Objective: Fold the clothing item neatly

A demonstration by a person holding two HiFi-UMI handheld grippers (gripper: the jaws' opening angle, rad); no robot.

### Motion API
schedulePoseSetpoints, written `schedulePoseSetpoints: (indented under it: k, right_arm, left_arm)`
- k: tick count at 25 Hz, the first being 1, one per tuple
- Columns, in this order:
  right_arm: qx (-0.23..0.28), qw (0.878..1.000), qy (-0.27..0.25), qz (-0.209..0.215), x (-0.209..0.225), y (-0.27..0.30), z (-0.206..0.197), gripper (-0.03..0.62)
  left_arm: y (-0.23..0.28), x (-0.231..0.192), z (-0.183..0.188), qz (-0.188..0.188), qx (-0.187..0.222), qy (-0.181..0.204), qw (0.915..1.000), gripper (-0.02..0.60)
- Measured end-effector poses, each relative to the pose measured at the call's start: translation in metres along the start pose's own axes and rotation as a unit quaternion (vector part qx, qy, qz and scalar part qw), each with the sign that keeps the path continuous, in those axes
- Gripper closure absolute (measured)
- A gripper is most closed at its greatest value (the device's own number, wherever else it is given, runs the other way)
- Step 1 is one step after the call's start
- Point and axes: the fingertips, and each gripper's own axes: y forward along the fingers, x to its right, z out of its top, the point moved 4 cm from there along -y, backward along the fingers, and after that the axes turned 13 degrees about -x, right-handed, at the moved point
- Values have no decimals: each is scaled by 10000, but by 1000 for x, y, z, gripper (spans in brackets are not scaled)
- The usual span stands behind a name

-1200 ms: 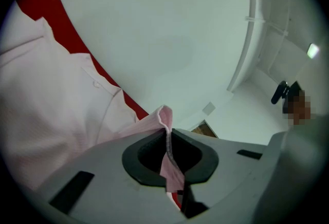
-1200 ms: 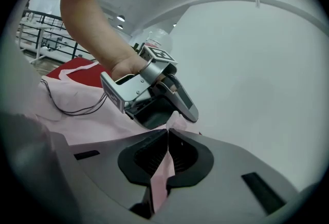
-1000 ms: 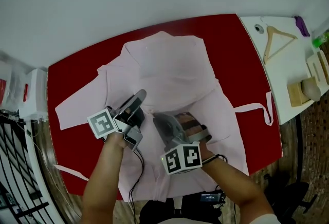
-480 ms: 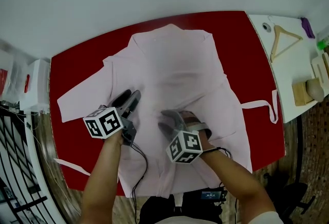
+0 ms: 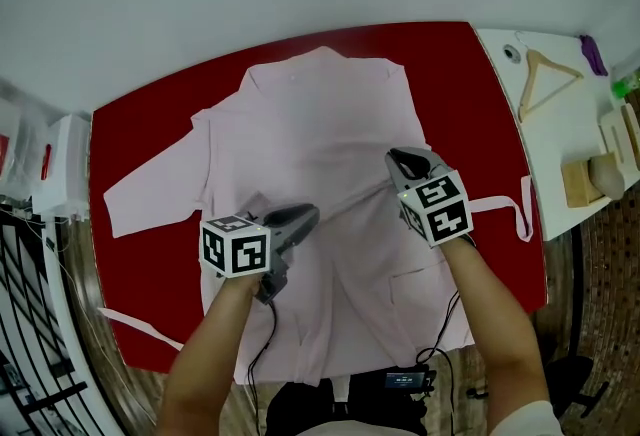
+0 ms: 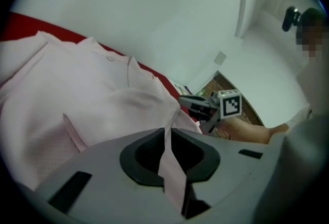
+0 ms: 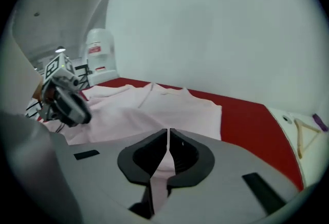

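Note:
A pale pink robe (image 5: 320, 124) lies spread on the red table (image 5: 470, 74), collar at the far side, one sleeve out to the left. My left gripper (image 5: 306, 214) is at the robe's middle and its jaws have just been closing; in the left gripper view they (image 6: 168, 134) pinch a fold of pink cloth. My right gripper (image 5: 401, 160) is at the robe's right front edge, its jaws also just closing, and in the right gripper view they (image 7: 168, 136) clamp a thin pink fold. A raised crease runs between the two grippers.
A pink belt strip (image 5: 505, 202) trails off the robe's right side and another (image 5: 130, 326) lies at the lower left. A white side table (image 5: 560, 139) at the right holds a wooden hanger (image 5: 540, 79) and wooden blocks. A white container (image 5: 62, 179) stands at the left.
Both grippers opened and then shut on the cloth. The right one swung far to the right, the left one moved right and lower, and a crease rose between them.

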Motion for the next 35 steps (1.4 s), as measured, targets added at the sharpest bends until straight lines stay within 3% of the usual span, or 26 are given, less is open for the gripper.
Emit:
schedulePoseSetpoints:
  k: [6, 13, 20, 23, 26, 28, 33, 35]
  right_arm:
    - [-654, 9917, 1077, -255, 56, 25, -33, 579]
    - [-992, 9865, 1267, -300, 79, 29, -49, 582]
    - [-983, 9817, 1627, -142, 83, 29, -49, 582]
    - [-889, 9833, 1587, -59, 79, 27, -48, 582]
    - [-410, 9844, 1698, 204, 78, 16, -29, 580]
    - [-113, 9842, 1743, 296, 83, 15, -7, 580]
    - [-323, 9876, 1532, 102, 107, 52, 32, 580]
    - [-556, 9886, 1389, 175, 113, 69, 42, 580]
  left_arm:
    - [16, -20, -23, 71, -531, -574, 9969, 546]
    - [21, -26, -24, 53, -782, -944, 9924, 548]
    - [19, -30, -35, -83, -1161, -1229, 9856, 561]
    - [13, -25, -36, -101, -1089, -1102, 9879, 563]
    - [0, -19, -11, -76, -499, -799, 9955, 563]
    - [-1, -21, 1, -104, -280, -896, 9955, 563]
    - [21, -29, -25, -129, -923, -1425, 9854, 563]
    - [24, -30, -31, -164, -994, -1518, 9833, 571]
